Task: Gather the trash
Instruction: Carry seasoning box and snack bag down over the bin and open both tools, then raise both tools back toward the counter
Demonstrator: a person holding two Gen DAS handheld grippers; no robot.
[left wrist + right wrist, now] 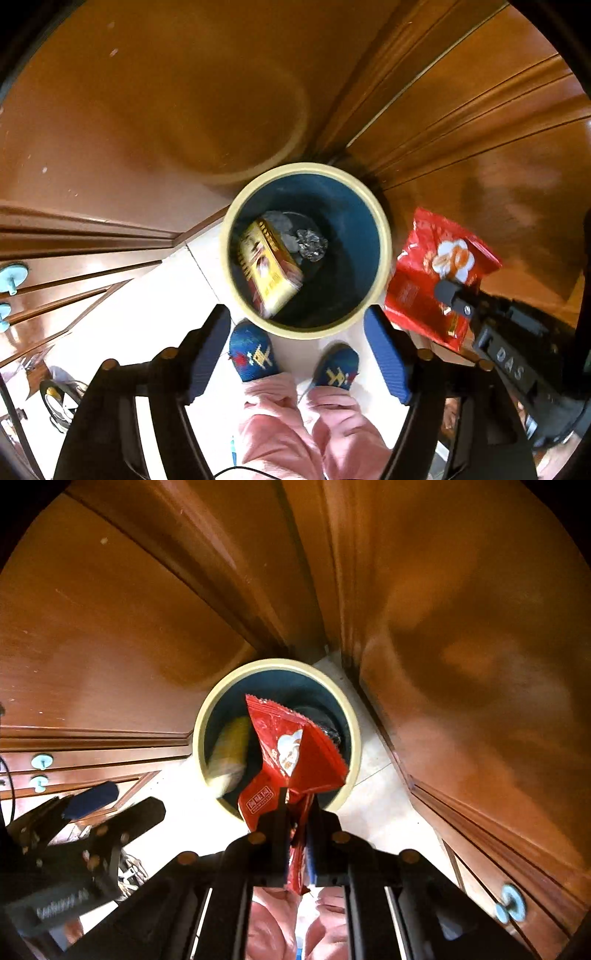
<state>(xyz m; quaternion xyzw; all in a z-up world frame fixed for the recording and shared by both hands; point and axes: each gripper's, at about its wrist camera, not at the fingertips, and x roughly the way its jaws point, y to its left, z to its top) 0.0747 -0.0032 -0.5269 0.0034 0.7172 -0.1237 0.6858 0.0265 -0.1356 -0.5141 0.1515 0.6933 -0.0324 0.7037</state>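
Note:
A round bin with a cream rim (384,254) and dark blue inside stands on the pale floor in a corner of wooden cabinets. In it lie a yellow-red box (267,267) and crumpled foil (312,243). My left gripper (297,354) is open and empty just above the bin's near rim. My right gripper (297,812) is shut on a red snack wrapper (291,746) and holds it over the bin (199,734). The wrapper (439,269) also shows right of the bin in the left wrist view.
Wooden cabinet doors (147,110) close in behind and on both sides of the bin. Drawers with light-blue knobs (13,275) are at the left. The person's feet in blue slippers (255,350) stand on the floor just before the bin.

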